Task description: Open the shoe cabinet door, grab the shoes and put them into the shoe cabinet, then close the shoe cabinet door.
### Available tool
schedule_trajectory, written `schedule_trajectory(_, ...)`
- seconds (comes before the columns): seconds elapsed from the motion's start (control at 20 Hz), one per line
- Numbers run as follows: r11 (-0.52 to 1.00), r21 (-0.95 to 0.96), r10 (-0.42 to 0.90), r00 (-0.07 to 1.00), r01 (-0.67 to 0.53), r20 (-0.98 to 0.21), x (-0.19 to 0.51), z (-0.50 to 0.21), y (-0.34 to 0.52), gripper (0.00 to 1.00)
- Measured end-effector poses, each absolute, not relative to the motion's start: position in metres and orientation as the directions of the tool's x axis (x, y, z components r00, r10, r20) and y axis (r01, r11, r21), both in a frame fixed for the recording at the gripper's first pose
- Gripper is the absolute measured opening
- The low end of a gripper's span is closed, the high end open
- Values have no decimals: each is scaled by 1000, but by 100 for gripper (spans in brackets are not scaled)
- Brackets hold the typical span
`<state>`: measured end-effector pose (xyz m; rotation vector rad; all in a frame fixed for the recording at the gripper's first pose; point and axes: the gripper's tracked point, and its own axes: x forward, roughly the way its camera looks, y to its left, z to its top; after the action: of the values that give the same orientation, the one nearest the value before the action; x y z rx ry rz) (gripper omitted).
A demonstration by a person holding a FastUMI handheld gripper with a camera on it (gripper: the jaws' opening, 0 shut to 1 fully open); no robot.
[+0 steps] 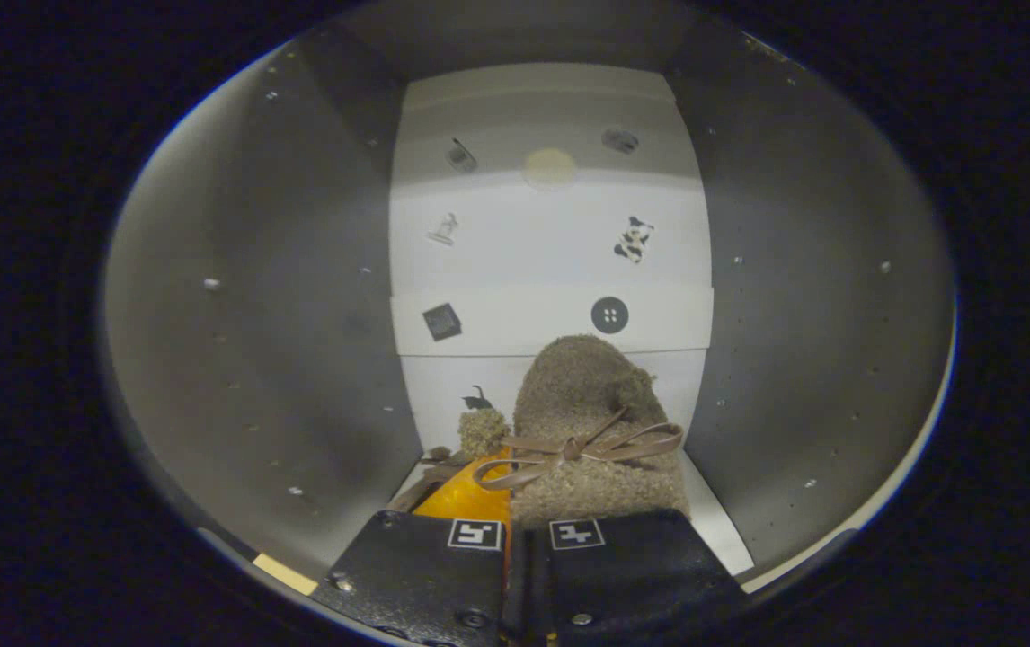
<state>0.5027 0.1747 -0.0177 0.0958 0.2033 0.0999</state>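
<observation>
smooth grey cabinet walls [245,296], white back panel [551,261] | fuzzy tan shoe [591,422], flat ribbon bow, glossy orange lining, just ahead of fingers | gripper [526,539] fingers together, seemingly pinching its heel | open room either side

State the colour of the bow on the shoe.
Light brown bow on a fuzzy tan shoe, clearest in the gripper view.

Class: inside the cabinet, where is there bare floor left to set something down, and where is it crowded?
Bare floor shows as a narrow strip between the slipper and the right wall. It is crowded left of the slipper, around the second slipper. The hand-held gripper, fingers close together, grips the slipper's heel.
</observation>
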Motion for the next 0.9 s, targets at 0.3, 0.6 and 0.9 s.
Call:
schedule_trajectory(0.3, 982, 186, 81, 941, -19, -328, 560, -90, 167, 7)
schedule_trajectory(0.6, 971, 238, 107, 888, 3, -448, 572, -113, 171, 7)
schedule_trajectory(0.9, 979, 204, 102, 879, -5, -467, 571, -116, 173, 7)
